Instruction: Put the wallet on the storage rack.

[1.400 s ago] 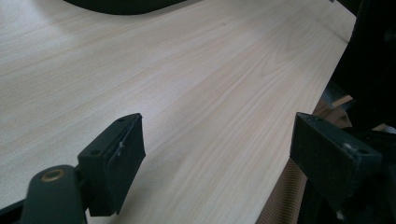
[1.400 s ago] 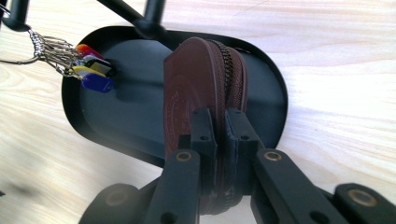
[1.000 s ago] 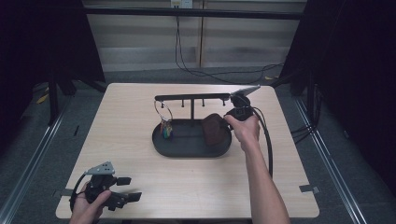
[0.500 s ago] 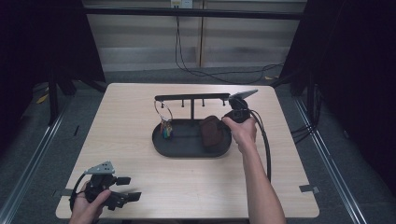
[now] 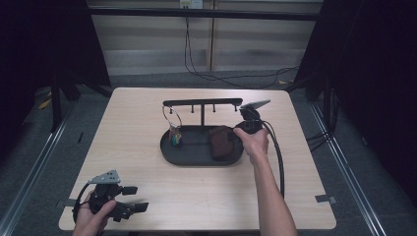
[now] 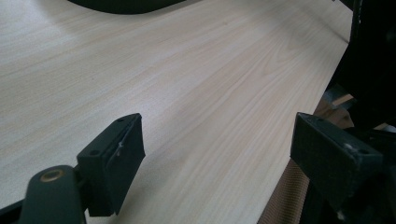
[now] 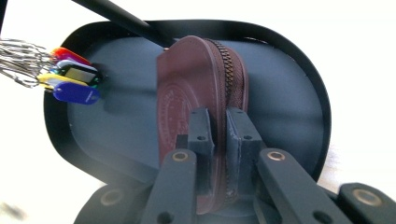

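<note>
At the table's near edge the left gripper (image 5: 129,199) idles, jaws wide and empty. Farther off, the right gripper (image 7: 219,135) pinches a brown zippered leather pouch (image 7: 201,93) on edge over the black oval tray (image 5: 169,152); best set flat before letting go. The pouch sits lower than a second ago.
</note>
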